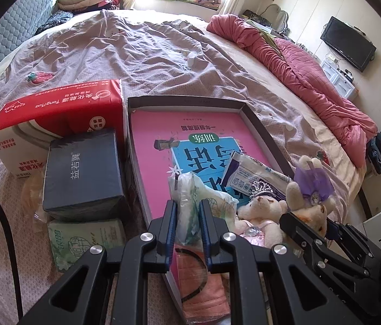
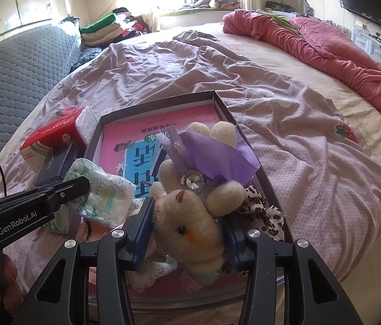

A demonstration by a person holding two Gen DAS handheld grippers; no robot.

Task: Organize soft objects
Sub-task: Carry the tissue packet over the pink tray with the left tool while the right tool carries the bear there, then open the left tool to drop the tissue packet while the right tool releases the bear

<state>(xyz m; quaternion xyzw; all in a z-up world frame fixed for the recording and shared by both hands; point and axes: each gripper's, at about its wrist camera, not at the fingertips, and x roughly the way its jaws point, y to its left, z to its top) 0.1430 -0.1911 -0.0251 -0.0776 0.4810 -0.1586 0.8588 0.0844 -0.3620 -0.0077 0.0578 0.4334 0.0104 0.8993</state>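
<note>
Over shallow dark tray (image 1: 265,124) on bed: left gripper (image 1: 187,211), jaws narrow, clamps soft tissue pack (image 1: 204,203) at 6 o'clock of tray. Right gripper (image 2: 187,233), jaws half apart, pinches cream plush rabbit (image 2: 190,224) with purple bow at 5 o'clock of tray. Pink book (image 1: 158,135) lines tray floor. Small plush bear (image 1: 260,211) lies just beside rabbit. Red tissue box (image 1: 55,119) and dark blue box (image 1: 82,170) at 9 o'clock, outside tray. Red quilt (image 1: 312,81) at 2 o'clock, well apart.

Hiding the lower body of the plush rabbit (image 2: 190,224) between blue pads. Covering much of the pink book (image 1: 160,140) with packets and toys. Cutting off the television (image 2: 363,0) at frame edge.
</note>
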